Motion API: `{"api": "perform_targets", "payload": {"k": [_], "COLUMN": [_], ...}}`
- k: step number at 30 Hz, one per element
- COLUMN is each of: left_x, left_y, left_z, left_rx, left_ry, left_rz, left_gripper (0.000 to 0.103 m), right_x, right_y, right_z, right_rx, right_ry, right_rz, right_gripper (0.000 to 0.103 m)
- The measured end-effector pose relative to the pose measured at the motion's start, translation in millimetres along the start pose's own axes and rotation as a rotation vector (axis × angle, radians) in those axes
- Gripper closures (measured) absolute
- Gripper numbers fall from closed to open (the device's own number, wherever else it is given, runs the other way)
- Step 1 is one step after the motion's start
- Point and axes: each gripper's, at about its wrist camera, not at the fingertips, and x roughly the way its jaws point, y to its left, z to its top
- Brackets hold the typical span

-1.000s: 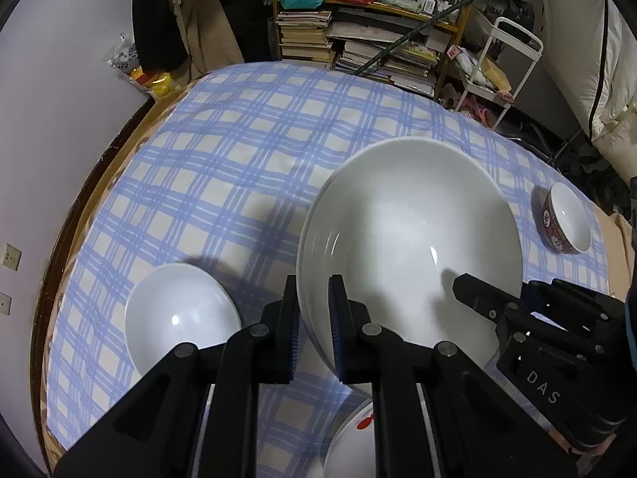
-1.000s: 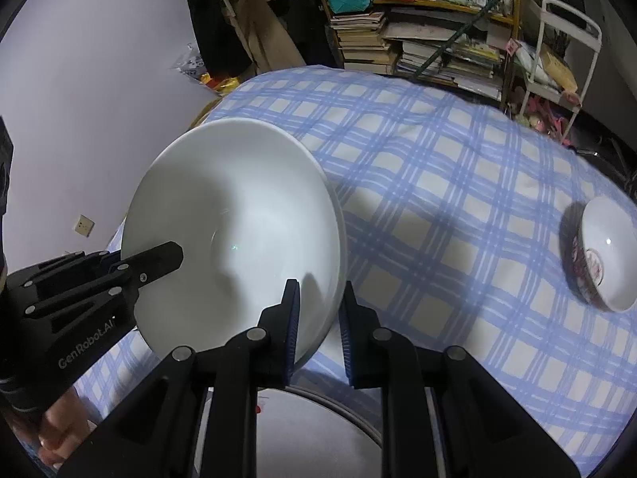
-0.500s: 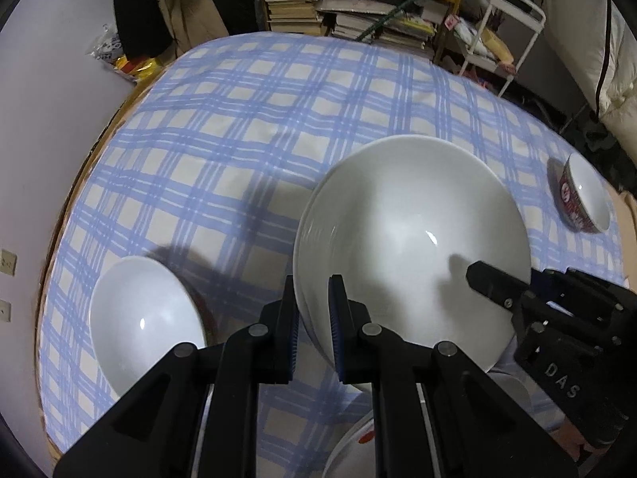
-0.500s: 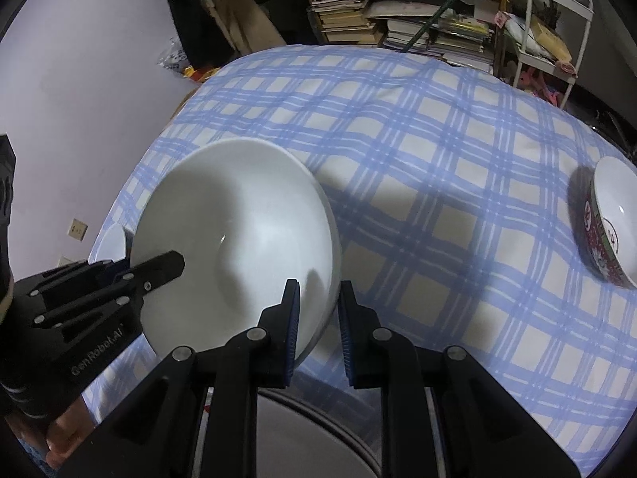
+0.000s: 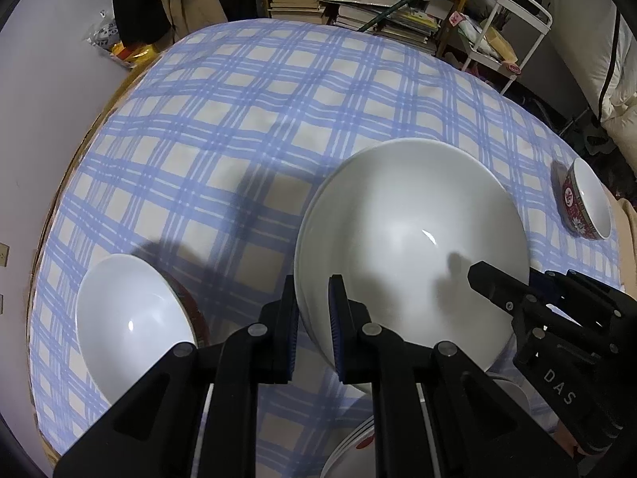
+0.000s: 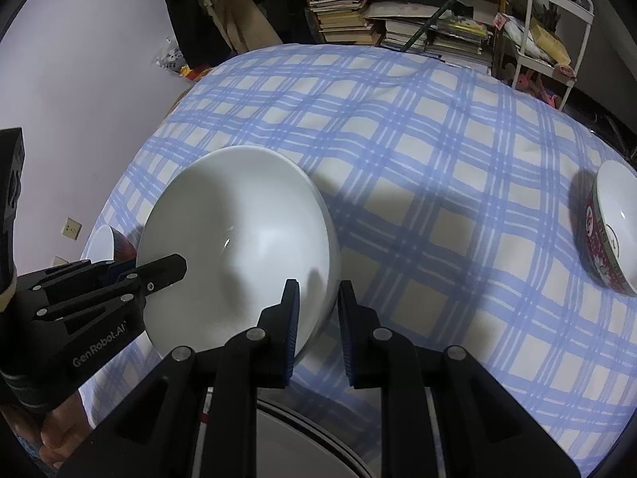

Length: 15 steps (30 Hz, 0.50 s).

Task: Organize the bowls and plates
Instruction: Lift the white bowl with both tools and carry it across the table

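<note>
You hold the large white bowl by its rim between both grippers, left gripper and right gripper clamped on it; two patterned bowls, one left of the fingers and one far right, remain unsorted.

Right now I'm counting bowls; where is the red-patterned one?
The red bowl sits at the table's far right edge, apart from the big white bowl both grippers hold.
</note>
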Motion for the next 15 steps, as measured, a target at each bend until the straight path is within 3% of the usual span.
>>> {"api": "perform_targets", "payload": {"k": [6,12,15], "left_x": [-16.5,-40.2,-55.8], "left_y": [3.0,11.8,19.3], "left_z": [-2.0,-3.0,-2.8], "left_rx": [-0.007,-0.017,-0.049], "left_ry": [-0.039,-0.065,-0.096], "left_rz": [0.0,0.032,0.062], "left_gripper": [0.086,0.081,0.077], "right_x": [-4.1,-24.8,-37.3], "right_y": [1.0,15.7,22.3], "right_z": [2.7,7.9,11.5], "right_rx": [-0.005,-0.082,-0.093], "right_ry": [-0.002,-0.044,-0.077], "right_rz": [0.005,-0.051,-0.06], "right_gripper": [0.081,0.081,0.073]}}
